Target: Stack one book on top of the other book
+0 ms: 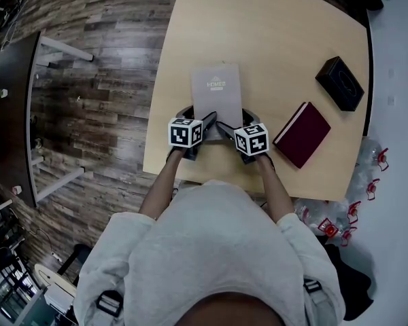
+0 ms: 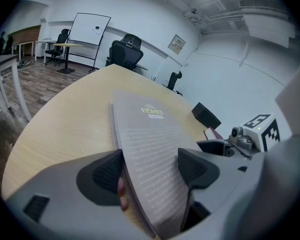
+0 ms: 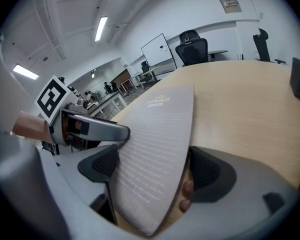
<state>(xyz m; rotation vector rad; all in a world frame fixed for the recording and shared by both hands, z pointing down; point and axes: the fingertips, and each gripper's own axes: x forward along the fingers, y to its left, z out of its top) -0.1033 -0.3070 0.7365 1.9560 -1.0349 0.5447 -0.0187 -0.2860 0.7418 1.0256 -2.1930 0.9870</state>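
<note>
Your left gripper (image 2: 151,170) and right gripper (image 3: 151,170) each clamp the grey book (image 1: 217,90) at the table's (image 1: 272,32) near edge; next, lift it onto the maroon book (image 1: 302,134).

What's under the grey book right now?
Only the table shows around the grey book; the maroon book lies apart to its right. Directly beneath is covered.

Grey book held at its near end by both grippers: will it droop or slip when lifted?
Probably lifts fairly flat: the grey book looks thin, yet its cover shows no sag in either gripper view. Slip seems unlikely, since the left gripper and right gripper both clamp it between textured pads. Likely light, being slim.
</note>
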